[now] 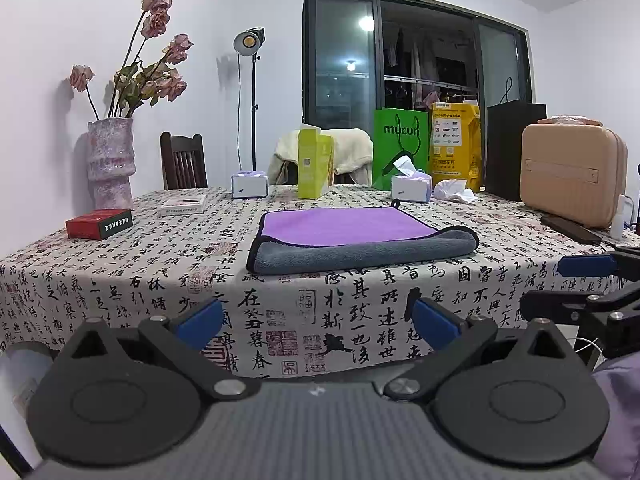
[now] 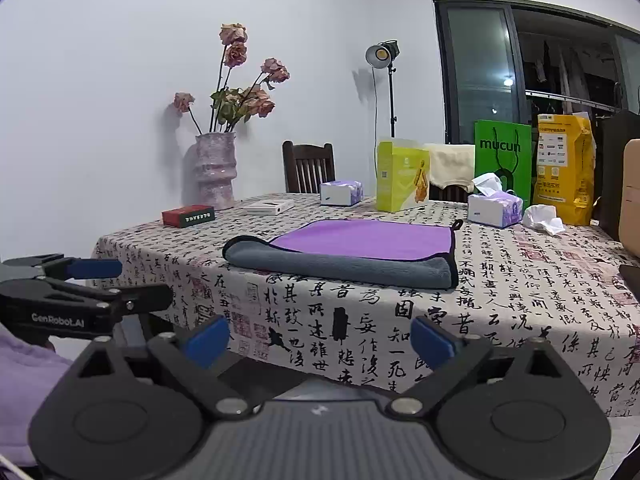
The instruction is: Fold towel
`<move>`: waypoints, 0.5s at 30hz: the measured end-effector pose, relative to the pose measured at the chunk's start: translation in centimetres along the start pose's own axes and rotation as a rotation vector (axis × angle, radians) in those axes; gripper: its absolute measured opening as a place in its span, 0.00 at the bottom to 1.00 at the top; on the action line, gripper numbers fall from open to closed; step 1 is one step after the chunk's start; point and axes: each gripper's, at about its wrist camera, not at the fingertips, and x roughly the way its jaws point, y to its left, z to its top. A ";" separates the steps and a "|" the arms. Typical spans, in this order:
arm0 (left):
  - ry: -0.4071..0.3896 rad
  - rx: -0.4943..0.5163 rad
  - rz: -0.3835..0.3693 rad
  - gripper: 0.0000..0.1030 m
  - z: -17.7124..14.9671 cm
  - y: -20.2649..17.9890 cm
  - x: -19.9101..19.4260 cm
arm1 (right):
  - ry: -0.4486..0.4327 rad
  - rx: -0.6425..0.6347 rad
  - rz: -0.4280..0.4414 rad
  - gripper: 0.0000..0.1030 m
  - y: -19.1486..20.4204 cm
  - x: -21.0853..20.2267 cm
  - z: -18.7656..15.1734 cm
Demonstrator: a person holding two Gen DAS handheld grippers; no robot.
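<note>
A purple towel with a grey underside [image 1: 352, 236] lies on the table, its near edge folded over so a grey band shows along the front. It also shows in the right wrist view [image 2: 360, 248]. My left gripper [image 1: 320, 320] is open and empty, held in front of the table's near edge, well short of the towel. My right gripper [image 2: 320, 340] is open and empty, also in front of the table edge. Each gripper shows at the side of the other's view, the right one [image 1: 580, 276] and the left one [image 2: 96, 280].
The table has a calligraphy-print cloth [image 1: 120, 280]. A vase with dried roses [image 1: 110, 160], a red box [image 1: 98, 223], tissue boxes [image 1: 412, 186], a yellow-green carton [image 1: 314, 164], shopping bags [image 1: 400, 140] and a beige case [image 1: 572, 176] stand around the towel. A chair [image 1: 184, 160] stands behind.
</note>
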 end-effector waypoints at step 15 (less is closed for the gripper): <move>-0.005 0.000 -0.003 1.00 0.1 0.3 0.0 | -0.001 0.000 -0.013 1.00 0.0 0.1 0.0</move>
